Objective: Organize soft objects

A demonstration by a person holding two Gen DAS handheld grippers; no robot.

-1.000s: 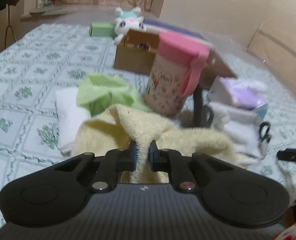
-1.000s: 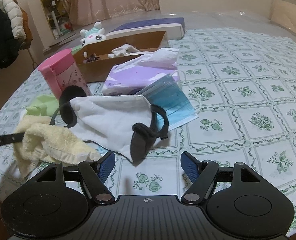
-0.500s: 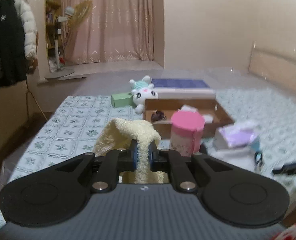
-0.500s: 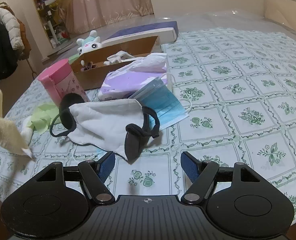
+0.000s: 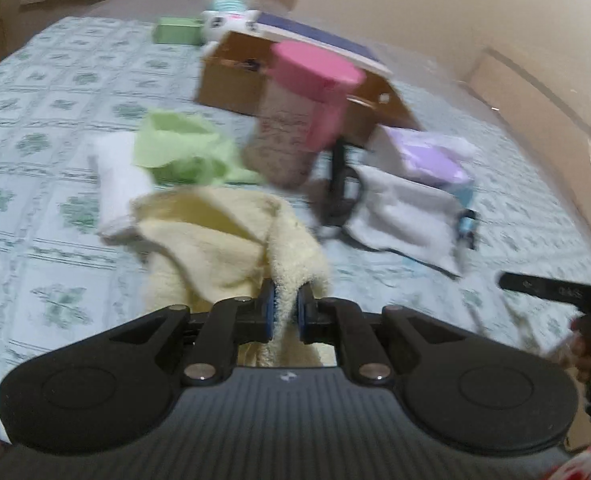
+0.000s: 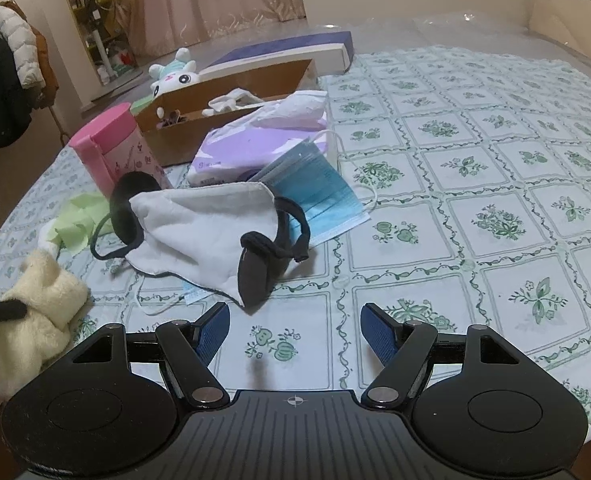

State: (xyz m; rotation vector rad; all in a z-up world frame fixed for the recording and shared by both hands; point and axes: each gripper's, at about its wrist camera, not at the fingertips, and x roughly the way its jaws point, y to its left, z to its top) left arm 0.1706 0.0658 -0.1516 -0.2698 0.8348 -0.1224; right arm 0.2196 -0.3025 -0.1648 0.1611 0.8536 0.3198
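Observation:
My left gripper (image 5: 283,312) is shut on a fluffy yellow towel (image 5: 223,240), which drapes down onto the bed near the front edge; the towel also shows at the left of the right wrist view (image 6: 43,312). A green cloth (image 5: 179,154) and a white folded cloth (image 5: 115,184) lie behind it. A white cloth mask with black straps (image 6: 203,236) lies in the middle, over blue surgical masks (image 6: 319,196). My right gripper (image 6: 294,330) is open and empty, just in front of the white mask.
A pink-lidded cup (image 6: 111,148) stands left of a brown cardboard box (image 6: 223,108). A purple tissue pack (image 6: 251,148), a white plush toy (image 6: 171,76) and a flat blue-white box (image 6: 287,50) lie behind. The patterned bedspread (image 6: 495,184) stretches to the right.
My left gripper lifted the yellow towel high off the bed, then came back down with it; the towel now rests bunched on the bed. The right gripper stayed open and drew back slightly.

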